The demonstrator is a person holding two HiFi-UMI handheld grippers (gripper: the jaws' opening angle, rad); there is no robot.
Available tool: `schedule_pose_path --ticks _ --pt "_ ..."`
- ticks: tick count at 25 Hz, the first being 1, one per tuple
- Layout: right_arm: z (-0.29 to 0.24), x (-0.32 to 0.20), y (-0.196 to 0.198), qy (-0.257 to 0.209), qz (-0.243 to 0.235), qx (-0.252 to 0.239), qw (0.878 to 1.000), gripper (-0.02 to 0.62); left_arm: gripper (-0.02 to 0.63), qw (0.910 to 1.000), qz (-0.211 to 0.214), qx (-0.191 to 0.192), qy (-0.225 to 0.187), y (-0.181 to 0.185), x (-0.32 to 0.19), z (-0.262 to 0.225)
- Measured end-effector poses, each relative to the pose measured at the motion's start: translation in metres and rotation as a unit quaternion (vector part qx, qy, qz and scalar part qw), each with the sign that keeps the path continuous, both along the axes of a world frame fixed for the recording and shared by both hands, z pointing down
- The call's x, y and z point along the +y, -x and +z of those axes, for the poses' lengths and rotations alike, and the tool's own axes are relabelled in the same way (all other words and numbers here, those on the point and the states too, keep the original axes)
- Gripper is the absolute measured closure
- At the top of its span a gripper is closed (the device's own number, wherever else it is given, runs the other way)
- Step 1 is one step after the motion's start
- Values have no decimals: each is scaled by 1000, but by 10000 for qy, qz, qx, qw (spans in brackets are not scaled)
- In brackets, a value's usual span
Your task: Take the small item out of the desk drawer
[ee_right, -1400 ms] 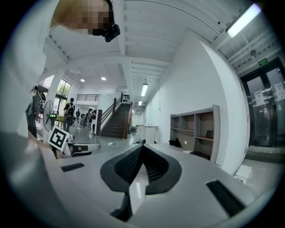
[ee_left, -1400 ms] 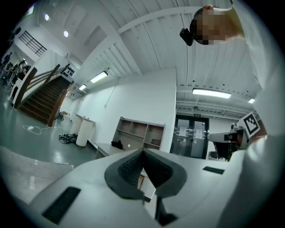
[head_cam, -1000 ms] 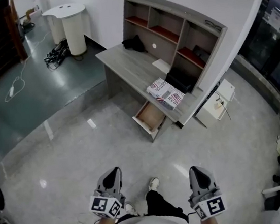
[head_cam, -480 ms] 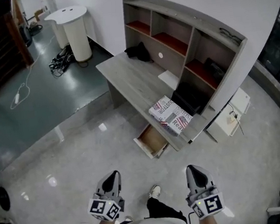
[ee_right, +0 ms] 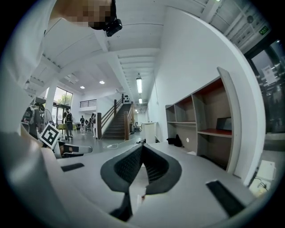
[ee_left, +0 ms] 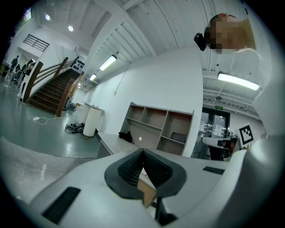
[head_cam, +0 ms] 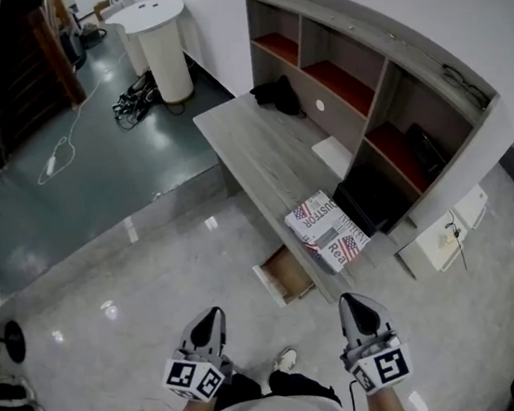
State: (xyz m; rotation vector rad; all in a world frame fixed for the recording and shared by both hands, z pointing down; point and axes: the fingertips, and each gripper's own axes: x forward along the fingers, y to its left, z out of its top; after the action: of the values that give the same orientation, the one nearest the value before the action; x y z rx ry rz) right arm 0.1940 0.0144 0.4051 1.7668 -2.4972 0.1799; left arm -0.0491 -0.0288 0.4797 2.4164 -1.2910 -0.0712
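A grey desk (head_cam: 254, 148) with a shelf unit stands ahead. Its drawer (head_cam: 284, 279) is pulled open low at the near end, part of it hidden under the desktop. I can make out no small item in its brown inside from here. My left gripper (head_cam: 212, 316) and right gripper (head_cam: 349, 299) are held side by side above the floor, short of the drawer. Both are shut with nothing between their jaws. The left gripper (ee_left: 142, 151) and the right gripper (ee_right: 142, 146) each point towards the desk in their own views.
A printed package (head_cam: 327, 231) and a black laptop (head_cam: 369, 196) lie on the desk's near end. A dark bag (head_cam: 277, 96) sits at the far end. A white round stand (head_cam: 164, 48) with cables (head_cam: 138, 101) is beyond. My shoes (head_cam: 285, 361) show between the grippers.
The desk and its open drawer have come closer to both grippers, which stay shut and side by side. The view has swung so the desk sits more to the right.
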Motion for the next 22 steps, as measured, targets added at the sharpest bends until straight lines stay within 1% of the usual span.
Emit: schedule_pose_path --ticks 3,6,9,13,15,18,20,22 --pt "4 -14 4 66 -96 16 9999 574 589 9998 -58 49 174 0 -11 12" --pt "8 -19 9 179 -124 86 9997 574 589 9989 -9 172 444 -5 -16 32" --pt "17 -23 8 340 -40 204 9992 574 589 9970 122 356 674 -15 -22 56" --pt "34 -35 17 595 46 316 9977 574 588 9939 233 485 966 -21 -50 91" --pt "45 -40 20 734 49 397 9965 574 588 9909 280 547 1198 -28 -60 114" --pt "60 -52 25 862 61 388 9955 574 588 9858 323 594 1537 -36 -72 151" --pt "73 -60 30 933 47 356 9950 574 588 9790 362 753 1858 -40 -78 180" --pt "87 -64 38 995 10 338 9945 574 586 9705 393 872 2215 -45 -79 210"
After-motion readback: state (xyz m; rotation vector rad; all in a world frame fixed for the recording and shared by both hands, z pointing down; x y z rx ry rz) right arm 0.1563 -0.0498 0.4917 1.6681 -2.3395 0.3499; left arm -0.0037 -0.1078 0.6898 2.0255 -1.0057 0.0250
